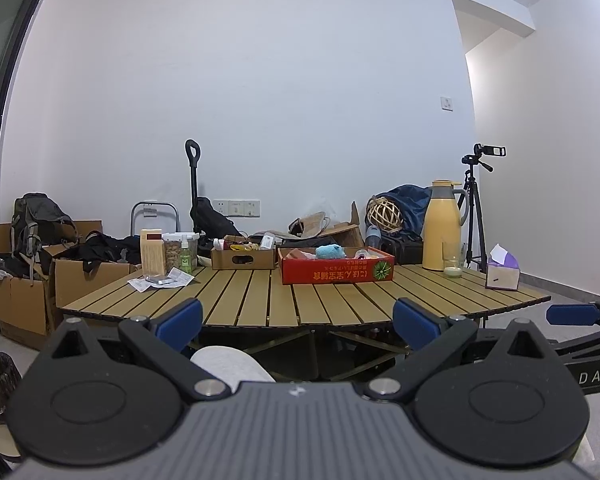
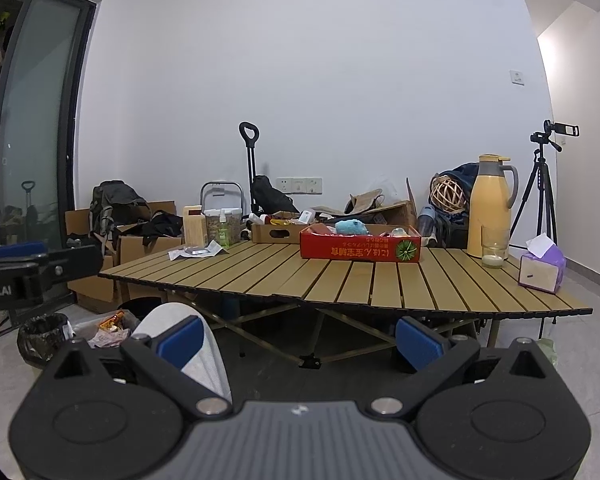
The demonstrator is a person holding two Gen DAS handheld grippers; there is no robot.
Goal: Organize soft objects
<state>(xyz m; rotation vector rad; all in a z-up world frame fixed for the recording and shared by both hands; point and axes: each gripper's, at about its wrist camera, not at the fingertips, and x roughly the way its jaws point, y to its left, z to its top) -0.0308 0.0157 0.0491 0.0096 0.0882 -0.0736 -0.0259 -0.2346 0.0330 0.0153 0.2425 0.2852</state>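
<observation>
Both tongs are held low in front of the near edge of the table, fingers spread wide with nothing between them. On the left tongs (image 1: 298,322) the blue pads (image 1: 180,322) sit well apart, and the right tongs (image 2: 300,338) show the same wide gap between their blue pads (image 2: 418,342). In the left wrist view the right tongs (image 1: 572,314) jut in from the right edge; in the right wrist view the left tongs (image 2: 20,258) reach in from the left.

Ahead lies the slatted wooden table (image 1: 300,300). At its far middle stands a red cardboard box (image 1: 338,270), and a fluffy light-blue soft toy (image 1: 330,251) rests inside it with other small items too indistinct to name. Just left of the red box sits a brown cardboard tray (image 1: 242,259) with odds and ends. Farther left are a tan carton (image 1: 153,252), a clear lidded container (image 1: 178,248) and a green bottle (image 1: 185,258), with papers (image 1: 160,280) lying in front of them. On the right stand a yellow thermos jug (image 1: 444,224), a glass (image 1: 453,260) just in front of it, and a purple tissue box (image 1: 502,274) near the right edge.

Behind the table, a camera on a tripod (image 1: 476,200) stands at the right.
</observation>
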